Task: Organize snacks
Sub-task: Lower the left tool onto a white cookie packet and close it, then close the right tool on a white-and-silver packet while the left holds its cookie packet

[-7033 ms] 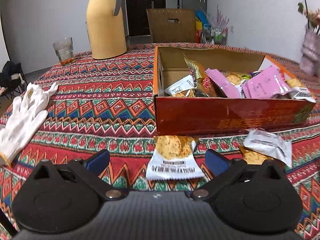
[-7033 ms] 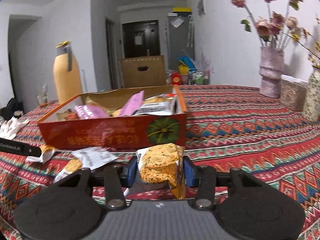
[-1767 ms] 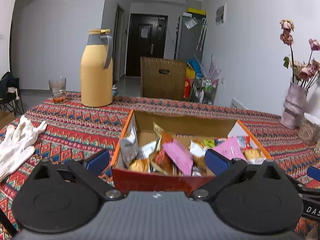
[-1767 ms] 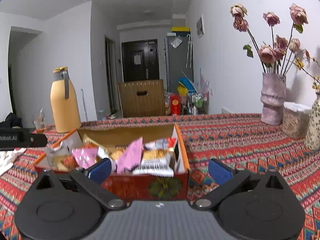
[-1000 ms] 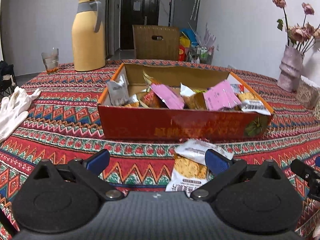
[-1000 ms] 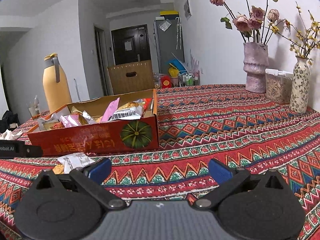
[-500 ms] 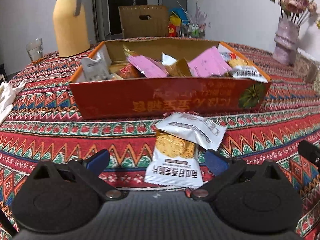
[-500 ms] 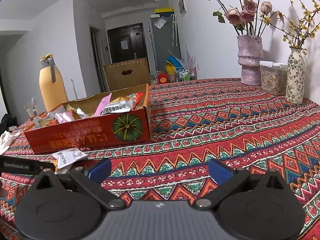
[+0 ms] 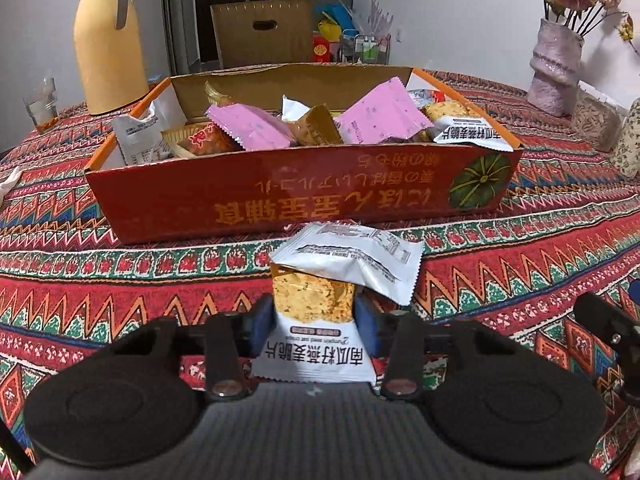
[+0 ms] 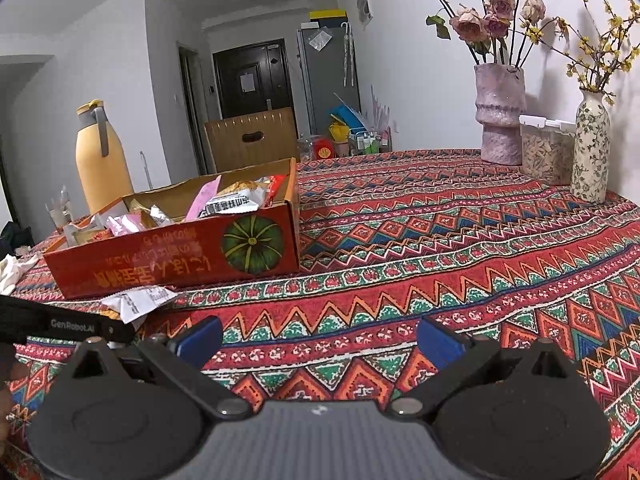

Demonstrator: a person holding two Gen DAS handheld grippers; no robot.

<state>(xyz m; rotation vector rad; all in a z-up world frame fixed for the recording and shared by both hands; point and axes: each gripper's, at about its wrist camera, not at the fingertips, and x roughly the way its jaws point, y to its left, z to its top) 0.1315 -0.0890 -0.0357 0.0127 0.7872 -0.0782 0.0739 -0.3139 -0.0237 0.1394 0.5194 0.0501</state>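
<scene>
A red cardboard box holding several snack packets stands on the patterned tablecloth; it also shows in the right wrist view. My left gripper is shut on a white pumpkin-seed crisp packet just in front of the box. A second white packet lies partly over its far end; its edge shows in the right wrist view. My right gripper is open and empty over the cloth, to the right of the box.
A yellow thermos and a glass stand at the back left. Vases with flowers and a seed jar stand at the back right. A white glove lies left of the box.
My left gripper has dropped to the table in front of the box and shut on the crisp packet. My right gripper stays open and has drifted right, away from the box.
</scene>
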